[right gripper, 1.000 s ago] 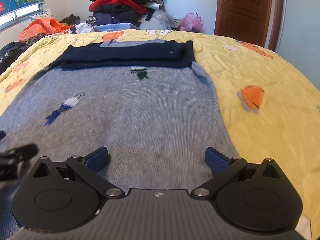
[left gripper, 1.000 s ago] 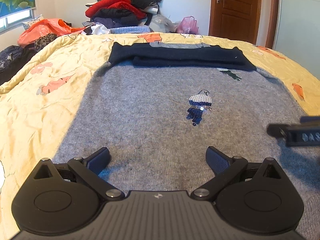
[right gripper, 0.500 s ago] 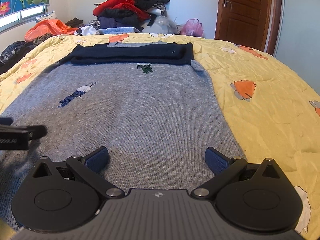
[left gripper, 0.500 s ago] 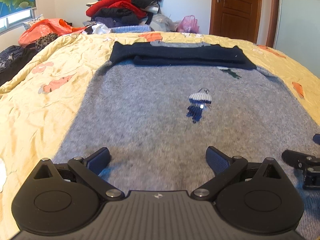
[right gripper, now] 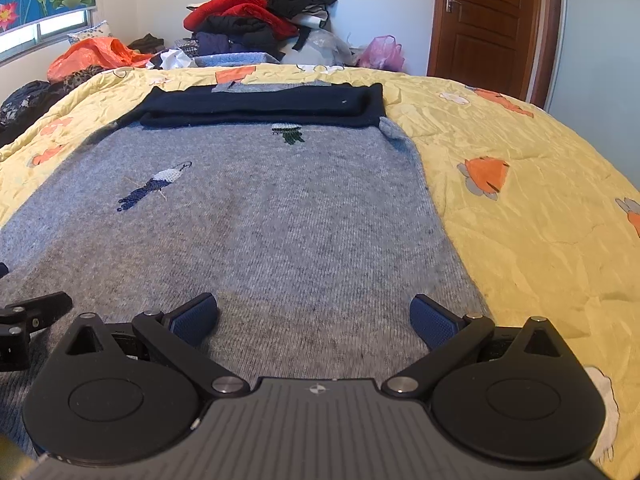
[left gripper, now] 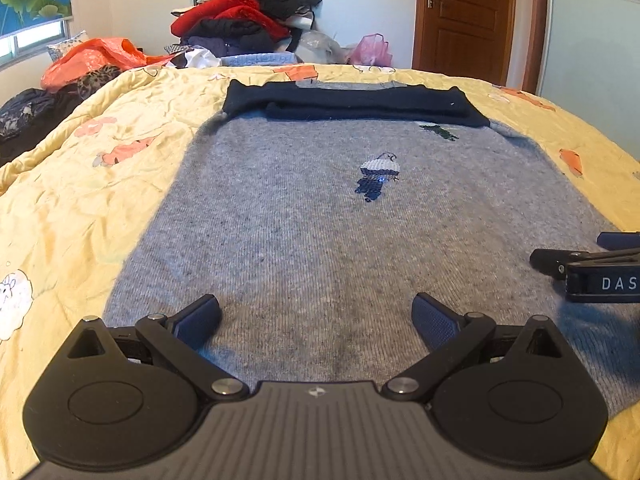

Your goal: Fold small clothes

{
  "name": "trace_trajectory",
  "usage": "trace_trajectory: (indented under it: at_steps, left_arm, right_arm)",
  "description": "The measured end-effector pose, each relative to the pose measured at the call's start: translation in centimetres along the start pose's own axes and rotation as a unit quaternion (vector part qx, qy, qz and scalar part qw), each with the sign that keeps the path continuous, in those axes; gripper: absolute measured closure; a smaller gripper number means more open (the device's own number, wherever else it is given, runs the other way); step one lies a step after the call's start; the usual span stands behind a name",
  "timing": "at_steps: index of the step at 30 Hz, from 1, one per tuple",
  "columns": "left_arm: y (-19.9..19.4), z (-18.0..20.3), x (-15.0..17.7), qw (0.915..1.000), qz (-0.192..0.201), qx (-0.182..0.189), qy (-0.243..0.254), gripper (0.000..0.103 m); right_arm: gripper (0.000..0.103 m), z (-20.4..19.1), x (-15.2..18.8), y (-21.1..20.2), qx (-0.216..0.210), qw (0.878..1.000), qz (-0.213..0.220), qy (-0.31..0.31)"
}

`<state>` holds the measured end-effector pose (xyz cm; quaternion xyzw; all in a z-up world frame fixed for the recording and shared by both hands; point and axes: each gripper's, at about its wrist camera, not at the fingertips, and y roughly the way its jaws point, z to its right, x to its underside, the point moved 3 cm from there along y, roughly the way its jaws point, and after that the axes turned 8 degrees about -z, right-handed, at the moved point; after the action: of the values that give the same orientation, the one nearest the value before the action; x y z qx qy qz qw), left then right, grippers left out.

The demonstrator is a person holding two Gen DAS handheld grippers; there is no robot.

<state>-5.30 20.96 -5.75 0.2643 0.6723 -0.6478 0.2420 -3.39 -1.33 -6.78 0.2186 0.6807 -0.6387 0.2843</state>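
Both the left gripper (left gripper: 316, 316) and the right gripper (right gripper: 314, 314) show black linkage arms, silver pivot screws, ribbed grey housing, blue textured pads (left gripper: 434, 322), and white "DAS" lettering.

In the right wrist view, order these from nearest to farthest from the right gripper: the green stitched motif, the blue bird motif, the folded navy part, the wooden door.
From the right gripper:
1. Blue bird motif, ahead to the left on the grey sweater.
2. Green stitched motif, straight ahead.
3. Folded navy part, across the sweater's far end.
4. Wooden door, far right, beyond the bed.
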Motion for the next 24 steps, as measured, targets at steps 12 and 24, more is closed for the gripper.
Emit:
trace_trajectory:
  at_steps: [12, 24]
  left_arm:
    - [0.0, 0.0, 0.1, 1.0, 0.0, 0.0, 0.0, 0.0]
    - [-1.7, 0.3, 1.9, 1.0, 0.0, -0.007, -0.002, 0.0]
  right_arm:
    - [0.0, -0.2, 1.9, -1.5, 0.003, 1.0, 0.006, 0.0]
    - [0.0, -0.1, 1.8, -1.5, 0.0, 1.0, 0.006, -0.001]
